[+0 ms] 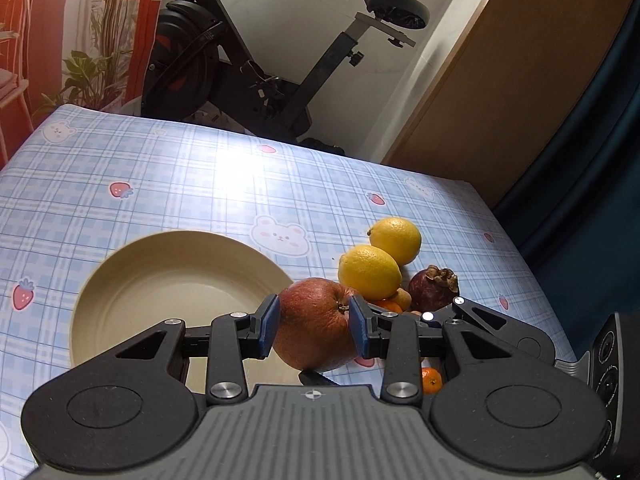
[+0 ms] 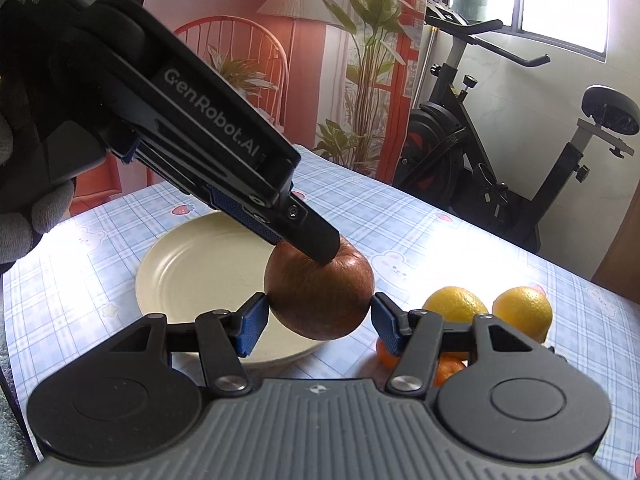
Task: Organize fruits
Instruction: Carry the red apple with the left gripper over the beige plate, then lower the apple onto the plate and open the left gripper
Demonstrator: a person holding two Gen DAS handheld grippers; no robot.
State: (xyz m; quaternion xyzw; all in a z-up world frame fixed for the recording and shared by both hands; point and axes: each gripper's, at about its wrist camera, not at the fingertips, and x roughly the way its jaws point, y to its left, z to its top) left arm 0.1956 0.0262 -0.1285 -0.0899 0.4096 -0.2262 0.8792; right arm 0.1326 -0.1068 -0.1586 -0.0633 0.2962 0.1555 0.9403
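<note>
My left gripper (image 1: 314, 326) is shut on a red apple (image 1: 314, 322), which hangs above the table at the right rim of a cream plate (image 1: 152, 280). In the right wrist view the left gripper (image 2: 320, 250) comes down from the upper left onto the apple (image 2: 320, 300). My right gripper (image 2: 318, 322) is open, its blue pads on either side of the apple, not pressing it. Two lemons (image 1: 370, 272) (image 1: 396, 240), a dark mangosteen (image 1: 434, 290) and small oranges (image 1: 431, 381) lie right of the plate (image 2: 192, 272).
The table wears a blue checked cloth (image 1: 180, 184) with bears and strawberries. An exercise bike (image 1: 248, 60) stands behind the far edge. A wooden door (image 1: 500, 80) is at the right. The lemons (image 2: 456, 304) (image 2: 522, 308) and oranges (image 2: 450, 370) show in the right wrist view.
</note>
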